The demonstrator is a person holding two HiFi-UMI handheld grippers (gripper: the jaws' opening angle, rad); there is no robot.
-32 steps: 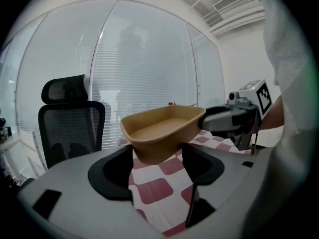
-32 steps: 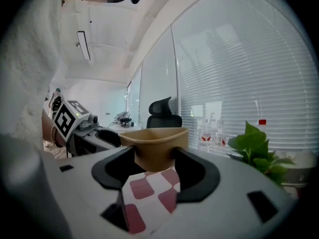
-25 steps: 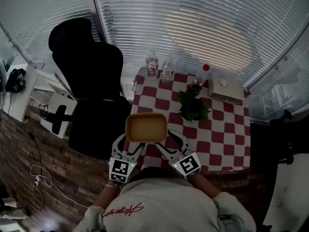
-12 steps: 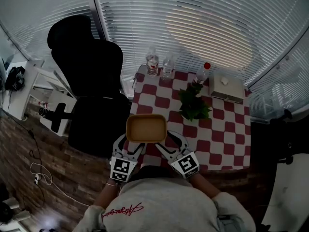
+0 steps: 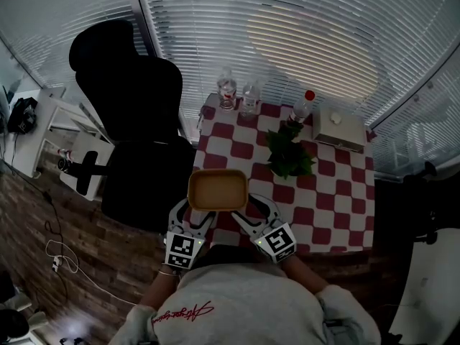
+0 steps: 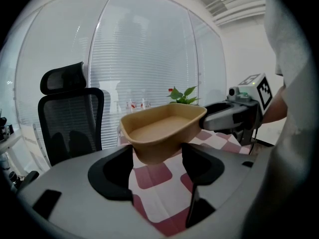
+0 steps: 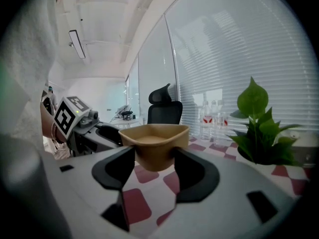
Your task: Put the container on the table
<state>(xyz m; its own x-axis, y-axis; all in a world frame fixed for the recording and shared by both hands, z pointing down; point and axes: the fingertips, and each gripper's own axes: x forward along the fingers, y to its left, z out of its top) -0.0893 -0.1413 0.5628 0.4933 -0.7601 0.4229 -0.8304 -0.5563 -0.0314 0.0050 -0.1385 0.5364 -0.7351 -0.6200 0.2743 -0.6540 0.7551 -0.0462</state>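
A tan rectangular container (image 5: 217, 190) hangs empty over the near left part of the red-and-white checked table (image 5: 330, 207). My left gripper (image 5: 195, 215) is shut on its near left corner and my right gripper (image 5: 248, 210) on its near right corner. In the left gripper view the container (image 6: 162, 131) sits between the black pads (image 6: 115, 171) of the left gripper (image 6: 157, 156), a little above the cloth. The right gripper view shows the container (image 7: 154, 141) wedged in the right gripper (image 7: 153, 163).
A potted green plant (image 5: 287, 155) stands just beyond the container. Two clear bottles (image 5: 226, 92) and a red-capped bottle (image 5: 302, 108) line the far edge, with a pale box (image 5: 339, 129) at the far right. A black office chair (image 5: 133, 121) stands left of the table.
Both grippers have sunk a little with the container still between them, bringing it closer to the tablecloth.
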